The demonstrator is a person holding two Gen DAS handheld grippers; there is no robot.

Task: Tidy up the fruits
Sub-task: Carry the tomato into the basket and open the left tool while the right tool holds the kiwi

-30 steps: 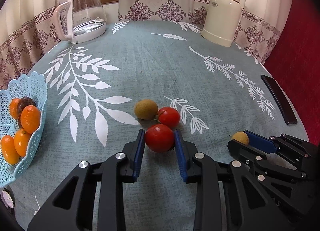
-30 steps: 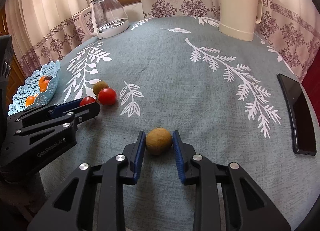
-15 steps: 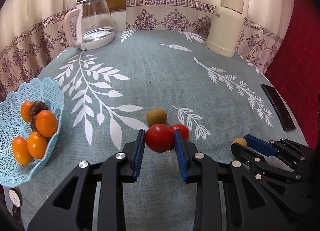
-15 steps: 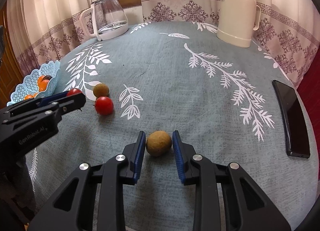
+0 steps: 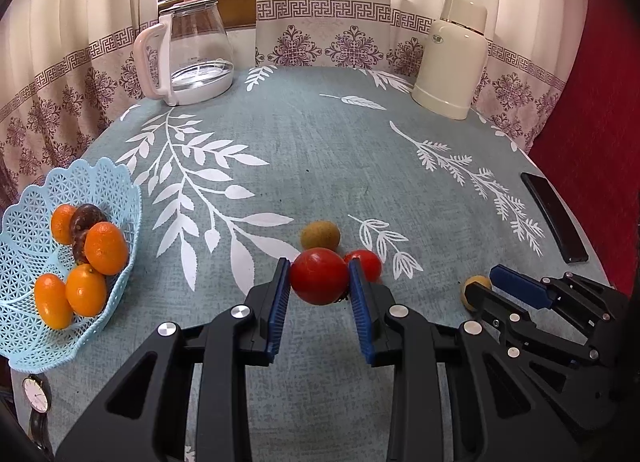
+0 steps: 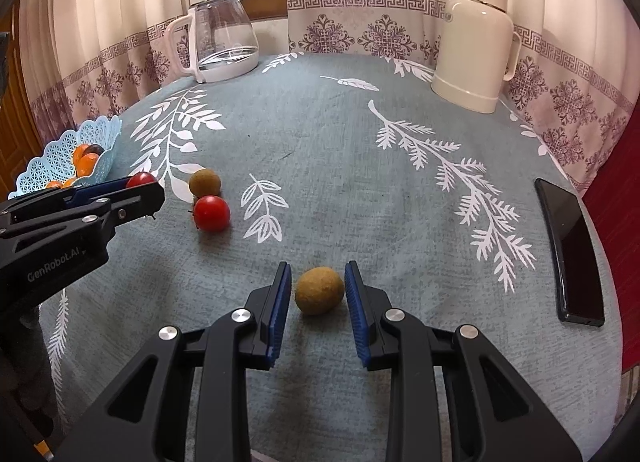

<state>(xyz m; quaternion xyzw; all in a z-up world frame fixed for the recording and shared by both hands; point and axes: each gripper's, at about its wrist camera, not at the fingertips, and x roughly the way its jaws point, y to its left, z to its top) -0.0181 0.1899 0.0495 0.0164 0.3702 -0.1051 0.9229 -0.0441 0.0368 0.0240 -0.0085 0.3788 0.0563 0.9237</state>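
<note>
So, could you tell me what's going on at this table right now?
A person is sorting fruit with two handheld grippers. The left gripper has a red tomato clamped in its jaws, near the blue basket of oranges. The right gripper straddles a brownish fruit on the tablecloth, jaws open, not yet gripping.

A glass jug (image 5: 192, 52), cream flask (image 5: 452, 58), black phone (image 5: 554, 216) and wristwatch (image 5: 36, 396) lie scattered on the leaf-patterned tabletop (image 5: 320, 150).

left gripper (image 5: 319, 287) raised, jaws clamped, right gripper (image 6: 318, 291) low, jaws apart
</note>
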